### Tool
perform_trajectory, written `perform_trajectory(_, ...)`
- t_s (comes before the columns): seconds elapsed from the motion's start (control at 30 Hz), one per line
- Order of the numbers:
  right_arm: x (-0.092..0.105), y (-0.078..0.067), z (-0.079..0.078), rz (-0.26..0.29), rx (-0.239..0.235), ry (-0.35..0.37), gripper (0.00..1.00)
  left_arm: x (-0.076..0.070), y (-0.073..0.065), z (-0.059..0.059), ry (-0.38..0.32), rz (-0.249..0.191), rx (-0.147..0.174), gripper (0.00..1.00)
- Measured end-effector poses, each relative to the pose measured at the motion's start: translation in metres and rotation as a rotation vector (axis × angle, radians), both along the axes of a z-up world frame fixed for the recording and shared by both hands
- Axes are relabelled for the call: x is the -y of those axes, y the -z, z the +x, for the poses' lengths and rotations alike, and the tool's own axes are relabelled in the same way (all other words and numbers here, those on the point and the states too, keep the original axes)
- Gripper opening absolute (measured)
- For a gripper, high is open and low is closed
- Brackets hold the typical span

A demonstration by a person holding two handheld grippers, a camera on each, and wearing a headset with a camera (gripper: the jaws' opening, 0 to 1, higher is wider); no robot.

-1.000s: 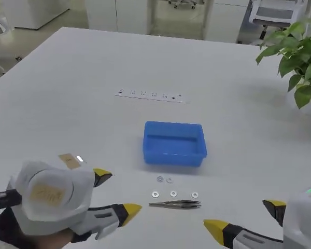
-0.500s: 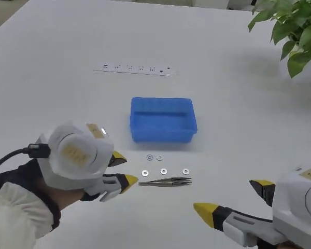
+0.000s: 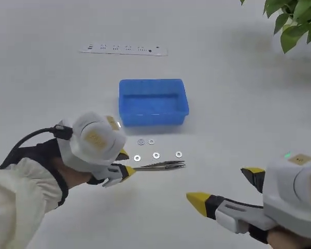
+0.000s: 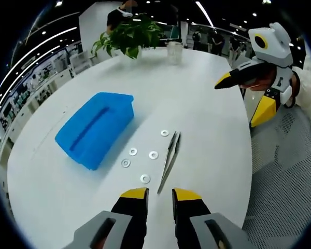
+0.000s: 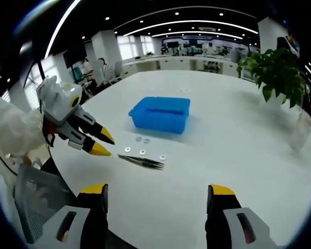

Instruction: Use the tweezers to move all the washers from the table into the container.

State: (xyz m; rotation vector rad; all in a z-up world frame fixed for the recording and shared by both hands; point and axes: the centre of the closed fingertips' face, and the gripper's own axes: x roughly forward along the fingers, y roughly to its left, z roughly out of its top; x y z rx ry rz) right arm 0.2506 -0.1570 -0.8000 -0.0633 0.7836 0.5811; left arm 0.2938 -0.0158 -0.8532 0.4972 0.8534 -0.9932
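Note:
Slim metal tweezers (image 3: 160,165) lie on the white table, with several small washers (image 3: 156,155) scattered just beyond them. Behind those sits the blue container (image 3: 153,101), with nothing in it. My left gripper (image 3: 125,163) is open at the tweezers' left end. In the left gripper view its yellow tips (image 4: 159,194) stand narrowly apart, and the near end of the tweezers (image 4: 170,161) lies just in front of the gap. My right gripper (image 3: 225,187) hovers wide open at the lower right, away from the washers. In its own view the right gripper (image 5: 158,190) has nothing between its jaws.
A white power strip (image 3: 123,49) lies flush in the table behind the container. A potted plant (image 3: 295,21) stands at the far right. Bare white tabletop (image 3: 238,119) stretches right of the container.
My left gripper has moved right and forward, up to the tweezers' left end. The head camera tilted down and shifted. My right gripper has stayed at the lower right.

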Motion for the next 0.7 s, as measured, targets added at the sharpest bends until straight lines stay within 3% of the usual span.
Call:
perform_trajectory(0.1,0.000,0.001,0.001,-0.001,-0.004,0.000,0.77,0.001,0.009,0.001,0.006,0.007,-0.028,0.13)
perform_trajectory(0.3,0.001,0.003,0.003,-0.001,-0.008,0.003,0.76,0.002,0.019,0.003,0.024,0.030,-0.054,0.10)
perform_trajectory(0.7,0.002,0.005,0.003,-0.003,-0.018,0.001,0.76,0.007,0.026,0.000,0.073,0.059,-0.063,0.05)
